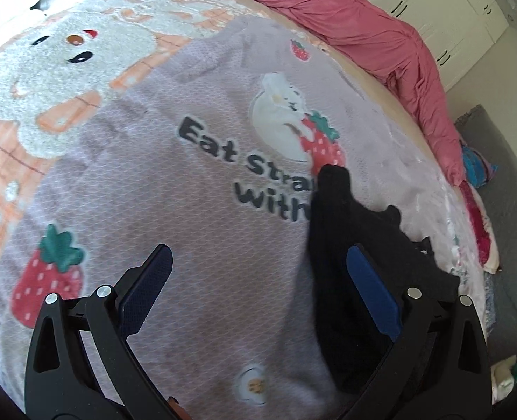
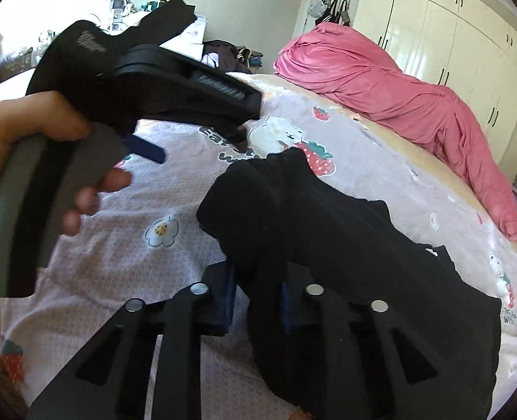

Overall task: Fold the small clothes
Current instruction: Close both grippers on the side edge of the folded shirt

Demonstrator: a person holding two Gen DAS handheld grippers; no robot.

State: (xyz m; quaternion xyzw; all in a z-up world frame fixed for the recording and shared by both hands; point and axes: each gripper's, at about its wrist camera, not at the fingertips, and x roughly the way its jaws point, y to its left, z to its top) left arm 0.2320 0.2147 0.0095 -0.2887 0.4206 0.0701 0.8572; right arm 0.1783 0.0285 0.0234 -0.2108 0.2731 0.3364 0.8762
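Note:
A small black garment lies on a lilac strawberry-print bedspread. My right gripper is shut on the black garment's near left edge; the cloth bunches between its blue pads. In the left wrist view the garment lies under and beyond the right finger. My left gripper is open and empty, just above the bedspread, its right finger over the garment's edge. The left gripper's body and the hand holding it show in the right wrist view.
A pink duvet is heaped along the far side of the bed. White wardrobes line the wall behind it. An orange bear-print blanket lies at the left. Coloured clothes lie off the bed's right edge.

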